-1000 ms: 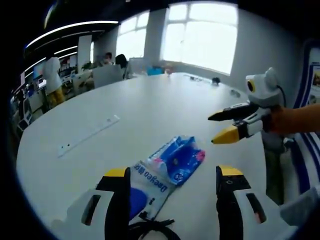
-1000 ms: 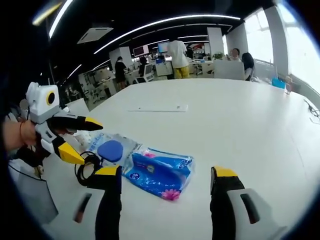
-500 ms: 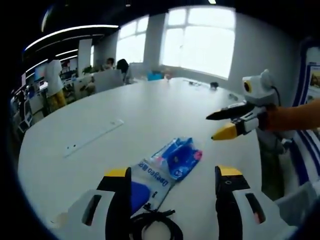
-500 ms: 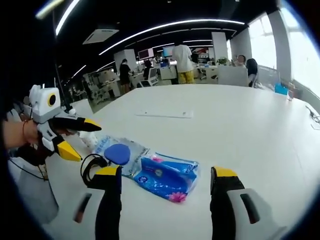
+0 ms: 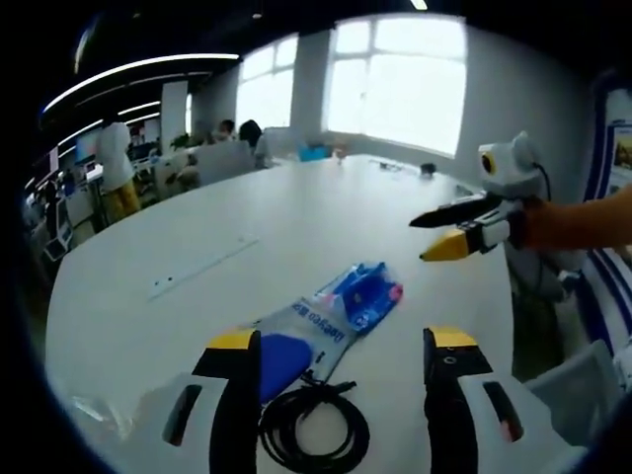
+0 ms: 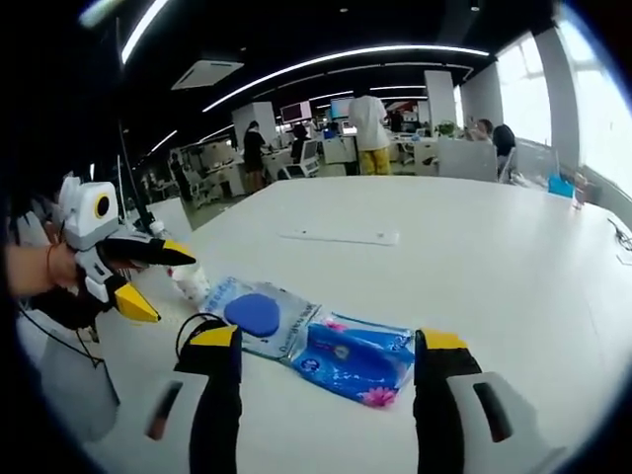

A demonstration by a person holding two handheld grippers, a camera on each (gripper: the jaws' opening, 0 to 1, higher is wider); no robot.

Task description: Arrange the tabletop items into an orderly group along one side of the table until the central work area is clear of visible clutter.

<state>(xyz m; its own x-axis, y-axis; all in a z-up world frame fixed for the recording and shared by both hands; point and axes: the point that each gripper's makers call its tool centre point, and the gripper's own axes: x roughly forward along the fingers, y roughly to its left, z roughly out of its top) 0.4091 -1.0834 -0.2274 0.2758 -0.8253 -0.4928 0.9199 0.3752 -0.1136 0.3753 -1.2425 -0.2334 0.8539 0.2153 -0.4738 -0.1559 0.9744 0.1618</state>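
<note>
A blue flowered tissue pack (image 5: pixel 365 294) (image 6: pixel 355 355) lies on the white table (image 5: pixel 296 217). It touches a clear pouch holding a blue disc (image 5: pixel 291 346) (image 6: pixel 255 314). A black cable coil (image 5: pixel 314 433) (image 6: pixel 191 327) rests by the pouch's near end. My left gripper (image 5: pixel 341 341) (image 6: pixel 163 286) is open above the coil and pouch, holding nothing. My right gripper (image 6: pixel 326 341) (image 5: pixel 418 240) is also open and empty, hovering beside the tissue pack.
A long white strip (image 5: pixel 202 269) (image 6: pixel 341 237) lies farther out on the table. Something small and white (image 6: pixel 188 281) sits by the left gripper's tips. Desks, chairs and several people stand beyond the table's far edge. A hand and sleeve (image 5: pixel 583 222) hold the right gripper.
Both cameras have drawn back a little, so the whole cable coil now shows in the left gripper view. The items lie as before, and both grippers stay open.
</note>
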